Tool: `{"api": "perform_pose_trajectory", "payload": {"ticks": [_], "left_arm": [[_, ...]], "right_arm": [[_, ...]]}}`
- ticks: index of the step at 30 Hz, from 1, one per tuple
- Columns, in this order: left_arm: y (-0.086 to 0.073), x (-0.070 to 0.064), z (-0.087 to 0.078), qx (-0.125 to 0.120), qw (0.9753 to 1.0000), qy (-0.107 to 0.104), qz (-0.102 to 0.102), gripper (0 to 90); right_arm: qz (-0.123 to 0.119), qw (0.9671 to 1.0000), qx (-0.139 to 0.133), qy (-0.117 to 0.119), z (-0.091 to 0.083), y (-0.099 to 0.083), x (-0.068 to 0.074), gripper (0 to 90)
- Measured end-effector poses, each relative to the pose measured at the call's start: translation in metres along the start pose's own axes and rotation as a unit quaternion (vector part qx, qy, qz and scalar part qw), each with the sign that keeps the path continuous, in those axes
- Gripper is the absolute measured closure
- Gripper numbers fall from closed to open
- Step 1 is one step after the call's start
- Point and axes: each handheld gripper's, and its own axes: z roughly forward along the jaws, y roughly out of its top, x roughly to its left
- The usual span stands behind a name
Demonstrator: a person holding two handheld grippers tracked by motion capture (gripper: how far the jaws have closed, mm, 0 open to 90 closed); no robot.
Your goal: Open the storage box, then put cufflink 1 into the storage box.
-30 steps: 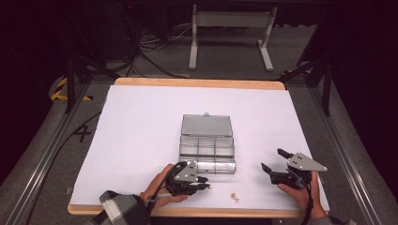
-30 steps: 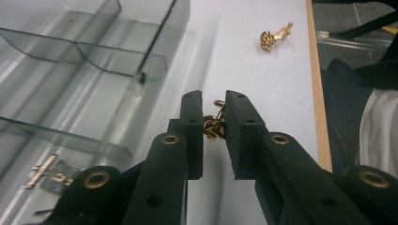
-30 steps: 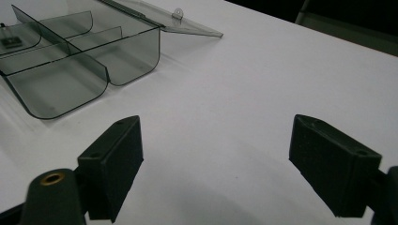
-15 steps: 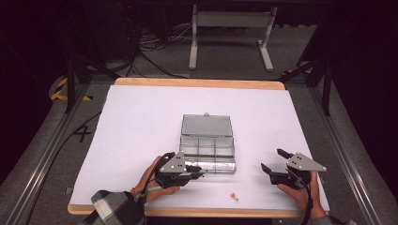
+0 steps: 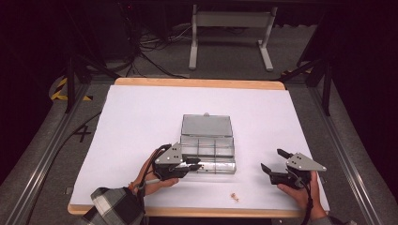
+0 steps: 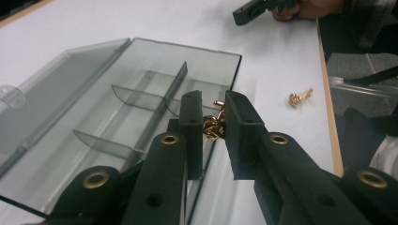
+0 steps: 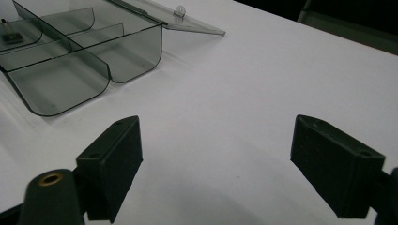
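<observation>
A clear plastic compartment box [image 5: 209, 151] lies open in the middle of the table, its lid [image 5: 206, 124] folded back. My left gripper [image 5: 198, 164] is shut on a small gold knot cufflink [image 6: 213, 128], held over the box's near compartments [image 6: 141, 112]. A second gold cufflink [image 5: 233, 197] [image 6: 299, 97] lies loose on the white tabletop near the front edge. My right gripper [image 5: 273, 161] rests open at the front right, its jaws wide apart over bare table [image 7: 216, 140]; the box [image 7: 70, 51] sits off to its left.
White tabletop [image 5: 141, 117] with a wooden front edge [image 5: 187, 212]. A metal stand [image 5: 230, 28] and cables lie on the floor beyond the far edge. Rails run along both sides of the table.
My left gripper moved from the front edge, first left, then forward and right to the box's near side, carrying the cufflink. The right gripper stayed still.
</observation>
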Motion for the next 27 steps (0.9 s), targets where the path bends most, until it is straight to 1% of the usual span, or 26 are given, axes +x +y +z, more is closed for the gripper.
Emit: {"api": "perform_pose_trajectory", "payload": {"ticks": [1, 3, 8, 11, 14, 17, 20, 23, 27], "left_arm": [[0.002, 0.003, 0.0, -0.006, 1.0, -0.002, -0.004, 78.3], [0.005, 0.005, 0.001, -0.007, 1.0, 0.001, -0.002, 78.3], [0.007, 0.01, 0.002, -0.012, 0.9999, -0.002, -0.002, 78.3], [0.009, 0.013, 0.002, -0.014, 0.9999, -0.005, -0.008, 78.3], [0.011, 0.013, 0.002, -0.015, 0.9999, -0.005, -0.006, 78.3], [0.011, 0.013, 0.002, -0.014, 0.9999, -0.003, -0.003, 78.3], [0.011, 0.015, 0.003, -0.014, 0.9999, -0.001, -0.006, 78.3], [0.012, 0.017, 0.004, -0.009, 1.0, 0.004, -0.002, 78.3], [0.014, 0.021, 0.006, -0.01, 0.9999, 0.007, -0.001, 78.3]], "right_arm": [[0.0, 1.0, 0.0, 0.0, 0.0, 0.0, 0.0, 17.6], [-0.002, 1.0, -0.006, -0.006, -0.001, -0.001, 0.001, 17.2], [-0.004, 1.0, 0.002, -0.006, 0.0, 0.0, 0.002, 16.8], [-0.004, 1.0, 0.004, -0.008, 0.001, 0.0, 0.002, 16.7], [-0.005, 1.0, 0.003, -0.008, 0.0, 0.0, 0.002, 16.2], [-0.008, 0.9999, 0.004, -0.008, 0.001, 0.0, 0.002, 15.9], [-0.012, 0.9998, 0.012, -0.006, 0.003, 0.0, 0.003, 15.8], [-0.009, 0.9998, 0.015, -0.006, 0.003, 0.001, 0.002, 15.8], [-0.005, 0.9998, 0.019, -0.002, 0.004, 0.001, 0.001, 15.7]]}}
